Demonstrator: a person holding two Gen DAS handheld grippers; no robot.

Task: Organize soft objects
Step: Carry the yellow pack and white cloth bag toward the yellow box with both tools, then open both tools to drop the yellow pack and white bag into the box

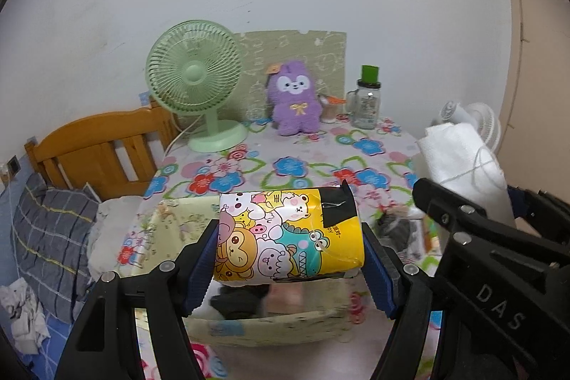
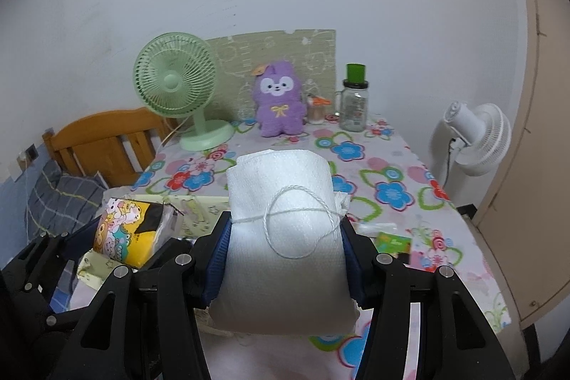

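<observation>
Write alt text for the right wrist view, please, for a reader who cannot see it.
The right gripper clamps a white tissue bundle tied with string above a floral tablecloth. Behind stand a green desk fan, purple plush toy and glass jar.

Only thing I can actually read is "DAS" in raised letters on the right gripper [image 1: 427,198] body, seen from the left wrist. The yellow cartoon pack [image 1: 288,234] has some tiny print by the crocodile, too small to make out.
</observation>
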